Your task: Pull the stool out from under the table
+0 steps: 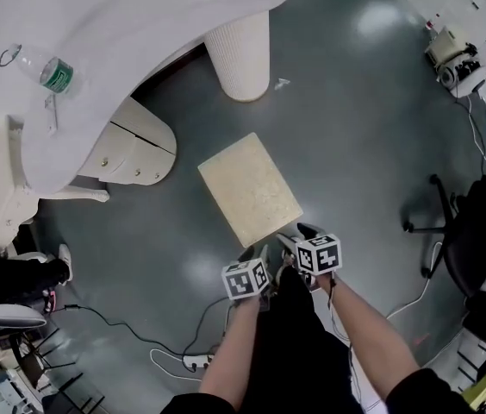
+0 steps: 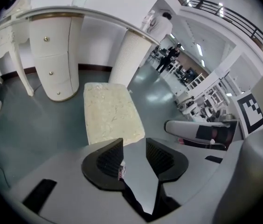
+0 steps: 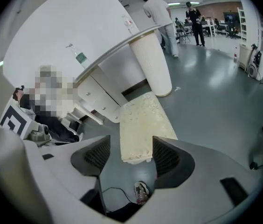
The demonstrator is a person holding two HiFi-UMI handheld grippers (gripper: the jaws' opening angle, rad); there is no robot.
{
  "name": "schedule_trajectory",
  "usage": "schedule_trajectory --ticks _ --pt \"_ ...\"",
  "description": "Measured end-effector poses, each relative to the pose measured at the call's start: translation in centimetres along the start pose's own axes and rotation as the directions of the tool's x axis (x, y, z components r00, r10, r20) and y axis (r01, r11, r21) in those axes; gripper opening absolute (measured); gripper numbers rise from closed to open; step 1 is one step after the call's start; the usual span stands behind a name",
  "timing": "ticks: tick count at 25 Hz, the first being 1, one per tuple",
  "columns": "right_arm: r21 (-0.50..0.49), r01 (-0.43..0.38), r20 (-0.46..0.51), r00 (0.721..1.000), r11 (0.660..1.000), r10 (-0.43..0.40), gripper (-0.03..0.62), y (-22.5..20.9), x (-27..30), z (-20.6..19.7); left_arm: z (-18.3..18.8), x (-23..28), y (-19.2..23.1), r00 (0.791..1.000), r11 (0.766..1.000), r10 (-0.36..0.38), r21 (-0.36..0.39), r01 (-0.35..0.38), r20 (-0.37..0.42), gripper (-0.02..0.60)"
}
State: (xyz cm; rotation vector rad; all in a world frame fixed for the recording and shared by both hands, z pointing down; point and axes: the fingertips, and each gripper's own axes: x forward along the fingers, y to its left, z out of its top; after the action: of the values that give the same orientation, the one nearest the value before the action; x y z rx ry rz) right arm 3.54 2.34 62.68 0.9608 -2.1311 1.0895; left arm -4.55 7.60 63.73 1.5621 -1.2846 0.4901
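The stool (image 1: 250, 188), a rectangular seat with a cream cushion, stands on the grey floor out in front of the white table (image 1: 140, 24), near its fluted pillar (image 1: 241, 54). Both grippers hover just off the stool's near short edge. My left gripper (image 1: 264, 259) has its jaws drawn fairly close together with a gap and nothing between them; in the left gripper view the stool (image 2: 110, 113) lies just beyond the left gripper (image 2: 134, 149). My right gripper (image 1: 298, 234) stands wide open, and the stool (image 3: 143, 120) shows beyond the right gripper (image 3: 131, 155), apart from its pads.
A water bottle (image 1: 45, 70) lies on the table. A white drawer unit (image 1: 135, 149) sits under the table left of the stool. A black office chair (image 1: 471, 231) stands at right. A power strip and cables (image 1: 196, 362) lie on the floor near my feet.
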Motion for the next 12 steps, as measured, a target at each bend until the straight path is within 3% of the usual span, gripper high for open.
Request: schedule_trajectory --ticks 2,4,5,12 --pt "-0.025 -0.001 0.046 0.999 1.000 0.002 0.241 1.5 -1.4 1.8 1.2 -1.5 -0.7 0.999 1.000 0.011 0.011 -0.012 0.035 0.106" --pt "-0.043 0.008 0.100 0.995 0.999 -0.004 0.063 2.8 -2.8 3.8 2.5 -3.0 -1.5 0.996 1.000 0.020 0.007 -0.021 0.088 0.055" --pt "-0.055 0.014 0.122 0.992 0.998 -0.007 0.038 3.3 -3.4 4.7 3.3 -3.8 -2.0 0.993 1.000 0.021 0.002 -0.022 0.117 0.035" --pt "-0.106 0.016 0.168 0.986 0.994 0.003 0.018 7.4 -6.1 7.1 6.3 -8.1 -4.7 0.978 0.999 0.003 0.047 -0.013 0.209 0.008"
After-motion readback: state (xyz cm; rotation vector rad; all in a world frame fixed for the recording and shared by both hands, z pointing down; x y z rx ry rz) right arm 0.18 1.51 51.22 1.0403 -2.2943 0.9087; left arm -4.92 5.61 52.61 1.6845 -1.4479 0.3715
